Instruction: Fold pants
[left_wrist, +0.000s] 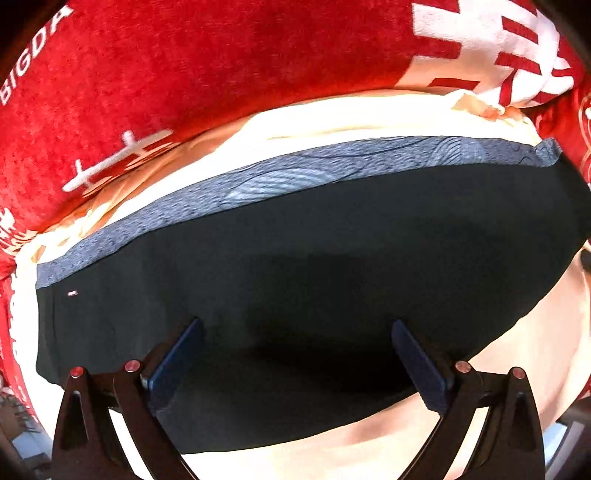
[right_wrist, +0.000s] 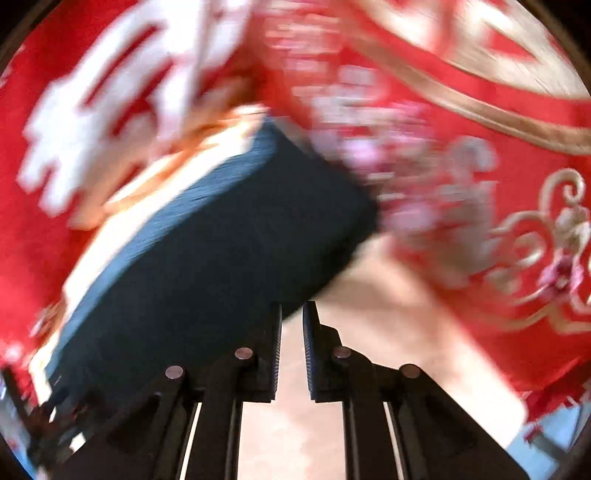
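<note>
Dark folded pants lie flat on a cream cloth, with the grey inner waistband showing along the far edge. My left gripper points straight down over the pants' near half. It is open wide and nothing is between its fingers. The right wrist view is blurred: the same pants lie up and to the left. My right gripper is at the pants' near right edge, its jaws nearly together with only a thin gap, and no cloth shows between them.
A red blanket with white characters and lettering lies under and around the cream cloth. In the right wrist view the red fabric carries gold and pink embroidery. Bare cream cloth lies right of the pants.
</note>
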